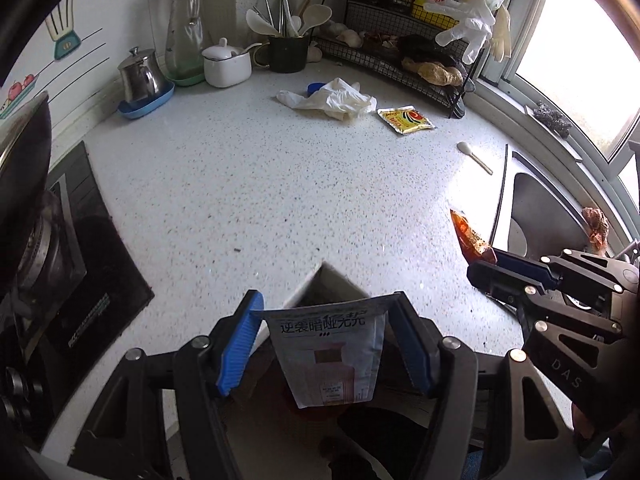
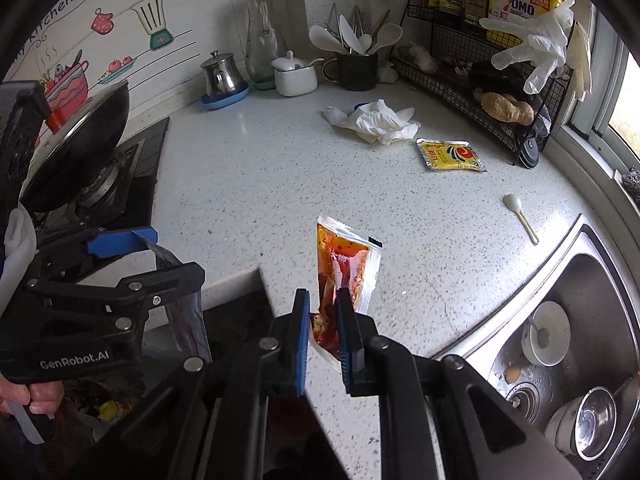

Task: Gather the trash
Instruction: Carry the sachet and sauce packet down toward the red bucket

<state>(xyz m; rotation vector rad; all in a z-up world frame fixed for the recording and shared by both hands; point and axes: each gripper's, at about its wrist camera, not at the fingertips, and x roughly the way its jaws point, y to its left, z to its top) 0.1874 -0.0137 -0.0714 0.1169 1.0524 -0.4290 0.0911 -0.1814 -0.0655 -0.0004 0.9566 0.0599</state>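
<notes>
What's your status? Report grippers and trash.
Left gripper shut on a white packet. Right gripper shut on a red sauce packet. Crumpled glove, yellow packet still on counter. Nothing blocking.

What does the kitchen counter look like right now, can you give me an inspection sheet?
Surface: speckled white counter, mostly bare in the middle.
Job's things: sauce sachet and grey pouch both held; crumpled glove, yellow packet and small spoon lie on the counter.
Clutter: kettle, glass jug, sugar pot, utensil cup, wire rack.
Grippers: left hand-held gripper shut on the pouch; right hand-held gripper shut on the sachet.
Cables: nothing seen.
Surroundings: wok on the stove, sink holding bowls, window.
</notes>
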